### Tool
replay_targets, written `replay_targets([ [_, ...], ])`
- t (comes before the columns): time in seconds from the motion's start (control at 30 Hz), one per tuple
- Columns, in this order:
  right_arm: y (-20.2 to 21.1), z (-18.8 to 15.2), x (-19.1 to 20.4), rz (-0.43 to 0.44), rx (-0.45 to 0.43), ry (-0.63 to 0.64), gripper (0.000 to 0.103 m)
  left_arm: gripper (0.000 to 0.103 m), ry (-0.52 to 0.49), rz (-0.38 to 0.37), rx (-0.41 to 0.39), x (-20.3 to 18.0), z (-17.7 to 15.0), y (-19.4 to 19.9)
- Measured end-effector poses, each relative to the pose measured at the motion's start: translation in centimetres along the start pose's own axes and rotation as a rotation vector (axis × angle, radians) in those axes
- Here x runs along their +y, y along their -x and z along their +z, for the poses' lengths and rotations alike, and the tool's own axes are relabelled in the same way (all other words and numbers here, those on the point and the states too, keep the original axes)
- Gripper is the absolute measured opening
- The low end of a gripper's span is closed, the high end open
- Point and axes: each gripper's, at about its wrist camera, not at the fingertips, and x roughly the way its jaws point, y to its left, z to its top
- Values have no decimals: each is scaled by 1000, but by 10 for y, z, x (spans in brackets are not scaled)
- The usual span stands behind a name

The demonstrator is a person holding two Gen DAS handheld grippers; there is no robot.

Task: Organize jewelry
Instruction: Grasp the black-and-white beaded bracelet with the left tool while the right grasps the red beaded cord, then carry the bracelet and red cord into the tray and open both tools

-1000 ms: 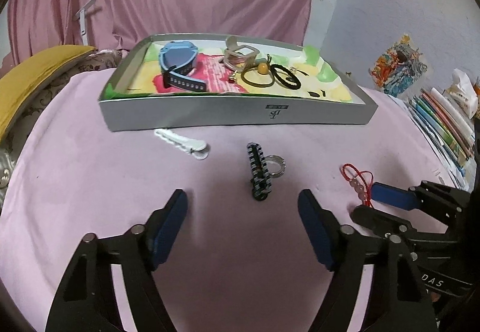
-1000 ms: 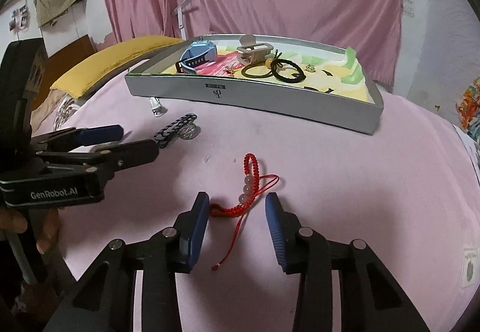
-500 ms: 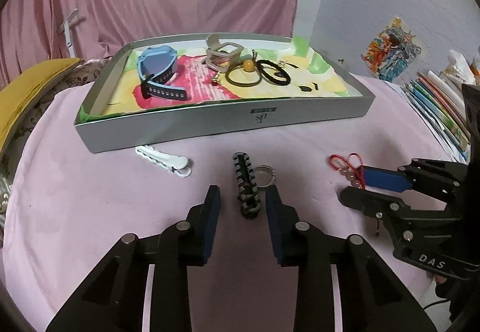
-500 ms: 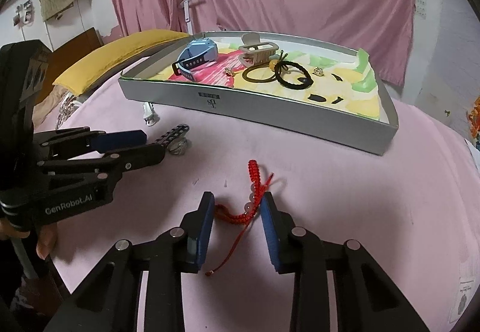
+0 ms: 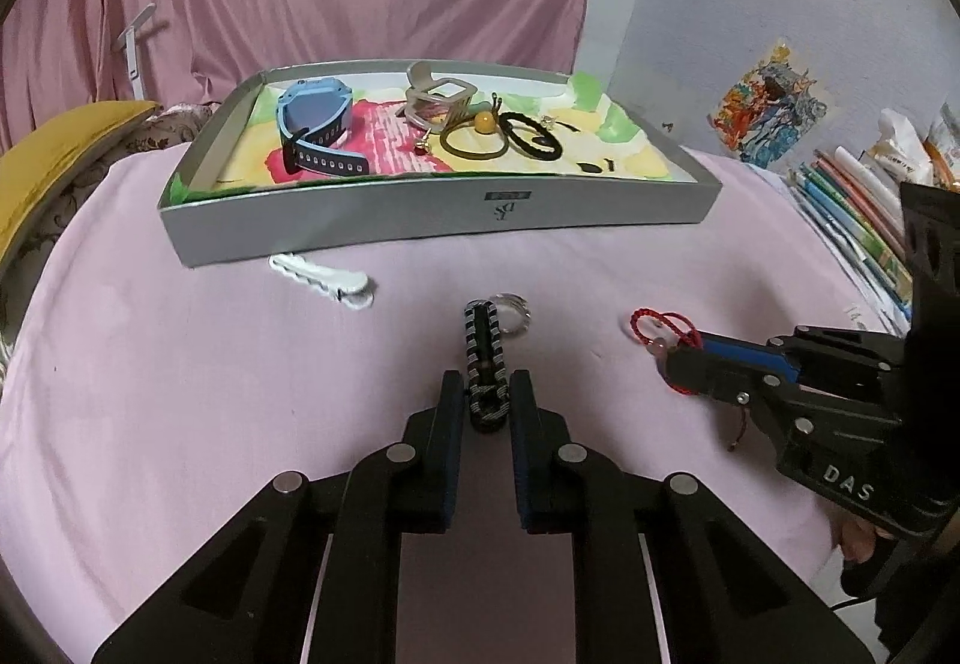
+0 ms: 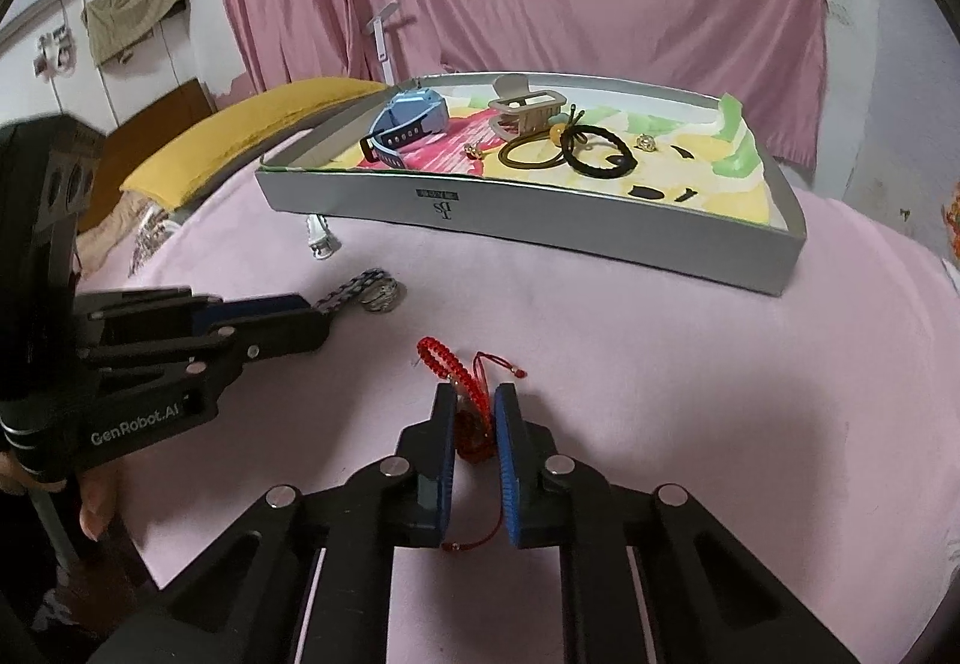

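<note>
right, my left gripper [image 5: 486,405] is clamped on the near end of the black-and-grey braided bracelet [image 5: 483,349], and the pads bite only that last loop; the rest runs straight ahead of the tips on the pink cloth [image 5: 180,424]. my worry is that so short a bite lets the bracelet swing or slide out when i lift. its metal ring [image 5: 510,311] lies at the far end, just right of the braid, and i cannot tell whether it is attached, so it may drag or stay behind.

my right gripper [image 6: 474,427] is pinched on the red cord bracelet [image 6: 465,394], bunched between the pads. one loop sticks out ahead of the tips and a thin tail trails back under the fingers; that tail could snag the cloth or a pad edge, and a soft cord can creep out of a pinch.

further ahead of the left tips, off to the left, a white hair clip [image 5: 324,280] lies just before the grey tray [image 5: 444,223]. the tray wall stands up, so a dangling end carried low could catch on it. beyond it the blue watch [image 5: 315,124], beige claw clip [image 5: 435,97] and hair ties [image 5: 501,139] crowd the left half, so a drop there could tangle.
</note>
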Motion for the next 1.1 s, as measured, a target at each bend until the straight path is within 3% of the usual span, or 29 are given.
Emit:
replay_targets([
  [0.27, 18, -2, 2, 30, -87, -33, 8, 11, -13, -6, -82, -11, -2, 21],
  [0.47, 34, 12, 3, 25, -184, -28, 8, 11, -20, -8, -240, -19, 8, 48],
  [0.63, 42, 39, 1, -34, -265, 2, 8, 11, -64, 34, -339, -21, 31, 55],
  [0.93, 47, 92, -19, -86, -521, -16, 8, 11, -41, 89, -532, 5, 80, 46],
  [1.1, 31, 113, -28, -113, -558, -20, 8, 12, -7, 117, -563, 23, 110, 29],
])
